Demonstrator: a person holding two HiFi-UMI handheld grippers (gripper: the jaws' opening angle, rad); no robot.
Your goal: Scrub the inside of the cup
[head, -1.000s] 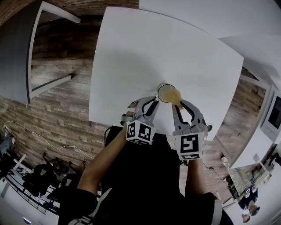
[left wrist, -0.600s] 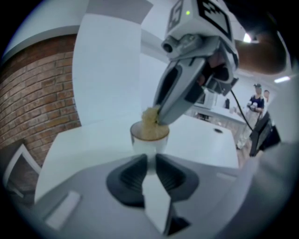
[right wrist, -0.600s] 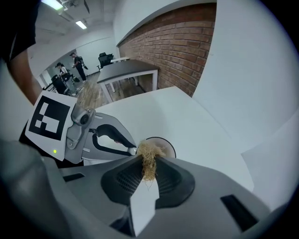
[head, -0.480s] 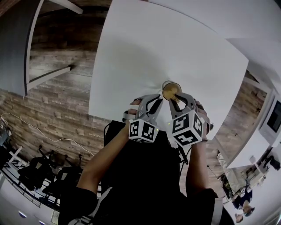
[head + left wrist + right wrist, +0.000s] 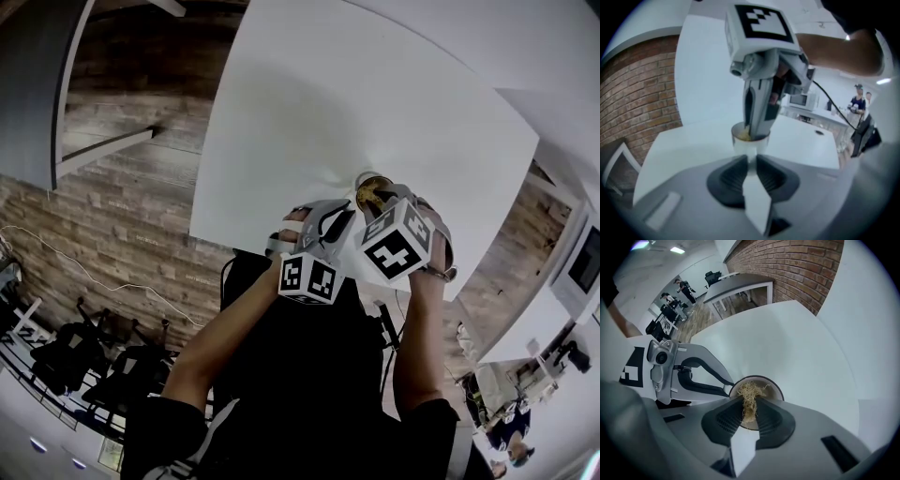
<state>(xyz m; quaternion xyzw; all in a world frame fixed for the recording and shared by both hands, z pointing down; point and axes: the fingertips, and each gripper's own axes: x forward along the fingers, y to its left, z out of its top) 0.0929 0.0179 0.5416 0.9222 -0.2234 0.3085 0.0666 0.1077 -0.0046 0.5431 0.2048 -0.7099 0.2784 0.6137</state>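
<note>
Cup [image 5: 772, 391] is sitting on the white surface [image 5: 797, 343], right at the left gripper [image 5: 751, 157] fingertips, which are clamping it. The right gripper [image 5: 750, 416] fingers are squeezing a tan fibre scrubber [image 5: 750, 394], which is poking down into the cup just past their tips.

Right claw [image 5: 750, 400] now steeper and lower, fibre wad [image 5: 750, 391] down inside cup [image 5: 773, 385].
</note>
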